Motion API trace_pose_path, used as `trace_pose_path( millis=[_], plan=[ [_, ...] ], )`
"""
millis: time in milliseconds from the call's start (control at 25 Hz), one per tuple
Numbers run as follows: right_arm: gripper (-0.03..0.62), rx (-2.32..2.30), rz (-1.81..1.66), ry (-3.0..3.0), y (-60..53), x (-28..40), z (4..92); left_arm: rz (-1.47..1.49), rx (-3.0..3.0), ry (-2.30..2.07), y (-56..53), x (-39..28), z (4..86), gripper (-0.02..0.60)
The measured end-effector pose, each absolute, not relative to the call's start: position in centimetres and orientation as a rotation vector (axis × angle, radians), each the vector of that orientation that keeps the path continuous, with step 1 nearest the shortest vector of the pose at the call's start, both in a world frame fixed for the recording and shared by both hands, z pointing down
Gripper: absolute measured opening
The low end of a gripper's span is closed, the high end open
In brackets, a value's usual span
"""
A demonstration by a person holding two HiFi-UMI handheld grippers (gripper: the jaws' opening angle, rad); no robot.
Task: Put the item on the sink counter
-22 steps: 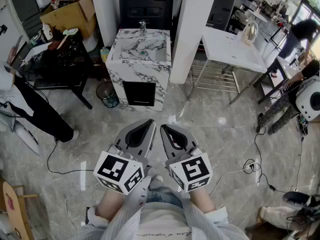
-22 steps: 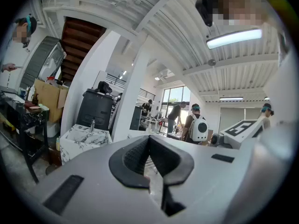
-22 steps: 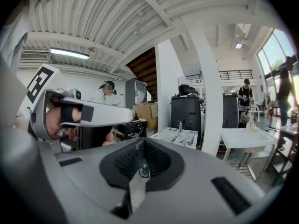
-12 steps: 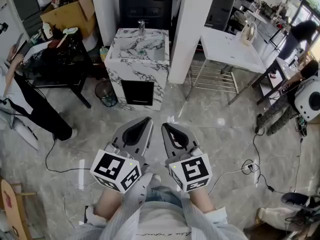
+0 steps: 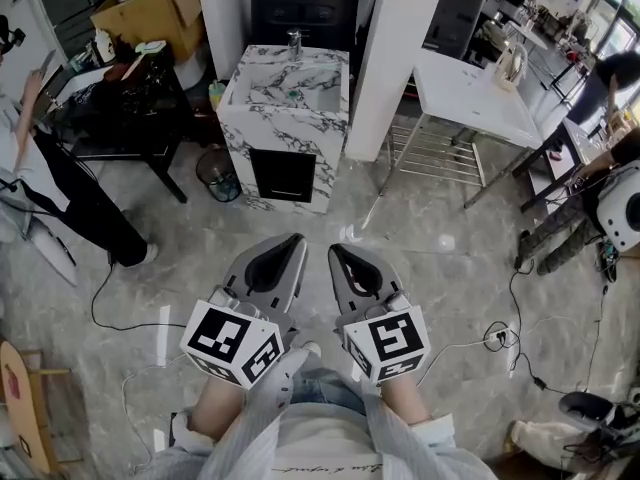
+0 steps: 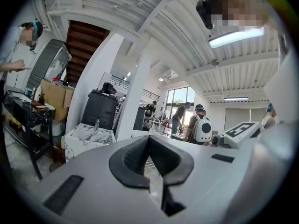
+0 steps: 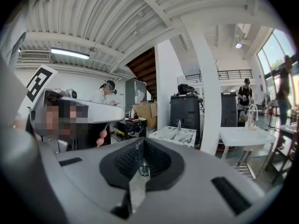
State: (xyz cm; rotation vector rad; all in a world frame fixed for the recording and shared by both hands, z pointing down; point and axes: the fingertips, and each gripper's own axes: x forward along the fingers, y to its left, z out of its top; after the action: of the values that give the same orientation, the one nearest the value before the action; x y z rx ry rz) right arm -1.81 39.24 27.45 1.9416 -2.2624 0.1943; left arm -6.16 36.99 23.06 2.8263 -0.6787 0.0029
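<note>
The marble sink counter (image 5: pixel 262 80) with its faucet (image 5: pixel 294 40) stands ahead across the grey floor, also in the left gripper view (image 6: pixel 88 134) and the right gripper view (image 7: pixel 176 134). My left gripper (image 5: pixel 291 241) and right gripper (image 5: pixel 338 254) are held side by side close to my body and point toward the sink. Both are shut with nothing between their pads. In each gripper view the dark pads meet at the tip, left gripper (image 6: pixel 148 137) and right gripper (image 7: pixel 143 141). A small green thing (image 5: pixel 291 94) lies in the basin. I see no item in either gripper.
A white pillar (image 5: pixel 395 48) stands right of the sink, then a white table (image 5: pixel 470 93). To the left are a cluttered black table (image 5: pixel 110 108), a cardboard box (image 5: pixel 150 13), a waste bin (image 5: pixel 212 173) and a person (image 5: pixel 50 188). Cables (image 5: pixel 500 333) trail over the floor at right.
The head view has shifted a little, so the sink and the tables sit slightly differently in frame. Both grippers stay shut, side by side in front of my body.
</note>
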Motion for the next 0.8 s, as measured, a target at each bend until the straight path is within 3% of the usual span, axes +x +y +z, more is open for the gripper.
trace_pose_path(
  millis=[800],
  plan=[
    [0.009, 1.992, 0.23, -2.194, 19.5, 2.0, 27.6, 0.024, 2.835, -0.64, 15.9, -3.0, 22.2, 0.015]
  ],
)
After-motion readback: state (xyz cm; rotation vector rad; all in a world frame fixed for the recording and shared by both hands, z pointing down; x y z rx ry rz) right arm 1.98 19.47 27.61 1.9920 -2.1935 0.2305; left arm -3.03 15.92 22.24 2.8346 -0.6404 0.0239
